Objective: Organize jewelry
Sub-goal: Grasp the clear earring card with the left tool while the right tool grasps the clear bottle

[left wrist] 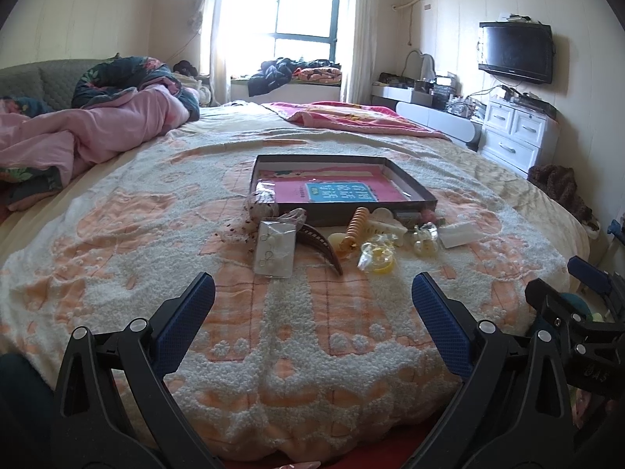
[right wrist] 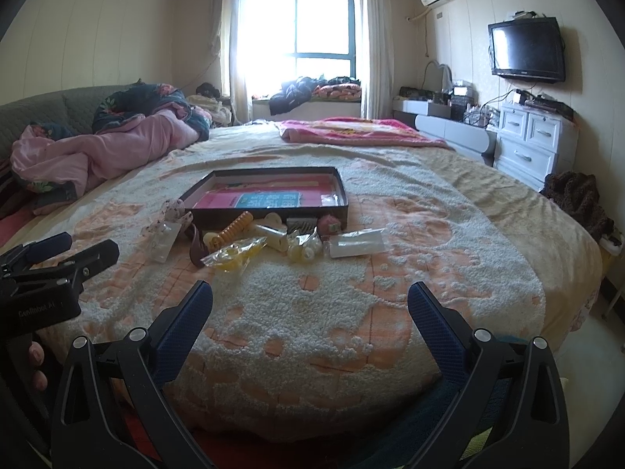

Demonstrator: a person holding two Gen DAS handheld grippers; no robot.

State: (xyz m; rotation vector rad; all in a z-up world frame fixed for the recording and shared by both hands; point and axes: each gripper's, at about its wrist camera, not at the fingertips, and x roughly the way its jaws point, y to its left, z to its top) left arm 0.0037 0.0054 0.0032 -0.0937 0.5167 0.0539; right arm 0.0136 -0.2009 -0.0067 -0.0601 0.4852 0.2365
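Before tray (left wrist: pixel 410 183), clutter lying loose; I'm holding left gripper (left wrist: pixel 312 308) and right gripper (right wrist: pixel 310 308) wide apart, empty. Earring card (left wrist: pixel 274 249) looking light, flimsy; pinching edge.

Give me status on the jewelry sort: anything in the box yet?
Barely started. Done: one small clear packet seems to lie inside the tray box. In hand: nothing; left gripper and right gripper are both open, short of the pile. Left: earring card, brown hair clip, orange spiral clip, yellow packet, all on the bedspread.
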